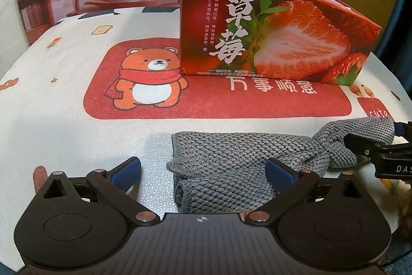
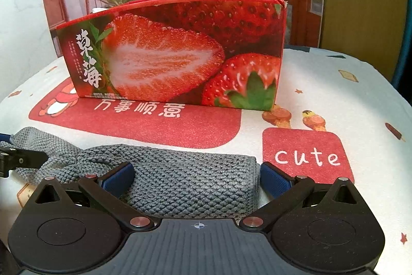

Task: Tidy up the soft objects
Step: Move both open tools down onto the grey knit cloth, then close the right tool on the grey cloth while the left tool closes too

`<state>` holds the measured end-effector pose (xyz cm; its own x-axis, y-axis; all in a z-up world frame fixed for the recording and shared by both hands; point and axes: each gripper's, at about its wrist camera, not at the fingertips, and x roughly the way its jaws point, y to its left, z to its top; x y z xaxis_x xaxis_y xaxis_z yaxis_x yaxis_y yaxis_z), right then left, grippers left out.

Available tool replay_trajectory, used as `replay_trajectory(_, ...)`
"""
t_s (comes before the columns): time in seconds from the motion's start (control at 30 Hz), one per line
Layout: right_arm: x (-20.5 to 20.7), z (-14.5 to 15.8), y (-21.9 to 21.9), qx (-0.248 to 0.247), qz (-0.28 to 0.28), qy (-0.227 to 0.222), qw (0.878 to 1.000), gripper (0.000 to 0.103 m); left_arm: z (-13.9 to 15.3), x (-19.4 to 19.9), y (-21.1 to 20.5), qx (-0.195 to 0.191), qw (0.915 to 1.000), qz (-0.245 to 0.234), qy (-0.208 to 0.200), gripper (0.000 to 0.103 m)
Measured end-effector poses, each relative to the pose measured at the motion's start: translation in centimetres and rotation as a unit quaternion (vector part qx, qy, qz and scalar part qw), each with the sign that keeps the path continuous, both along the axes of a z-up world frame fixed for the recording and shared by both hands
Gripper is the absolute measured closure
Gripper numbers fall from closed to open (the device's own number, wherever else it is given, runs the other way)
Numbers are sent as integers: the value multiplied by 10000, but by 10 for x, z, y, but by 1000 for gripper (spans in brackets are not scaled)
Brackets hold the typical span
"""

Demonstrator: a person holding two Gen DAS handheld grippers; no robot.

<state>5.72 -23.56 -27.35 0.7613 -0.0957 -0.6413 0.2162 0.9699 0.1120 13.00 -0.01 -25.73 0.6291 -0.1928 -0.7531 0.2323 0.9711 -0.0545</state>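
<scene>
Requesting status of both tongs and location of the work item. (Operator)

Left gripper (image 1: 203, 169): released, jaws spread wide. Right gripper (image 2: 195, 178): likewise released. Neither is grasping anything. The grey knitted cloth (image 1: 226, 159) lies flat on the printed tablecloth (image 1: 64, 107), in front of the strawberry box (image 1: 270, 30) and apart from it. (Technician)

Explain the jaw placement. (Operator)

Each gripper straddles one end of the cloth: the inner finger rests over the fabric and the outer finger stands just beyond the end. This placement probably prepares a two-point pinch, so that the limp fabric can be lifted or folded without sagging. (Technician)

And the cloth's form? (Operator)

It is partly folded, with a rolled hem at the left end. It is gathered into a bunch between the two grippers, so it may shift when pinched. (Technician)

Purpose of the box? (Operator)

It is open-topped, directly behind the cloth, and the likely receptacle. Its contents are mostly hidden. (Technician)
</scene>
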Motion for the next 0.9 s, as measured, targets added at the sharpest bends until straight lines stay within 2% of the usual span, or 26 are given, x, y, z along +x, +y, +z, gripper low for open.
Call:
replay_trajectory(0.53, -11, 6, 0, 118, -104, -134, 9998, 1, 0, -6, 6, -101, 9999, -86, -2, 0)
replay_trajectory(0.6, -13, 8, 0, 142, -65, -155, 9998, 5, 0, -8, 8, -156, 9998, -90, -4, 0)
replay_trajectory(0.77, -14, 6, -3, 387, -71, -67, 9992, 8, 1, -10, 13, -327, 9994, -41, -40, 3)
replay_trajectory(0.87, -15, 5, -4, 448, -110, -102, 9989, 8, 0, -12, 10, -257, 9996, 0, -136, 7)
replay_trajectory(0.9, -14, 5, -3, 408, -111, -94, 9991, 9, 0, -12, 8, -221, 9996, -29, -174, 11)
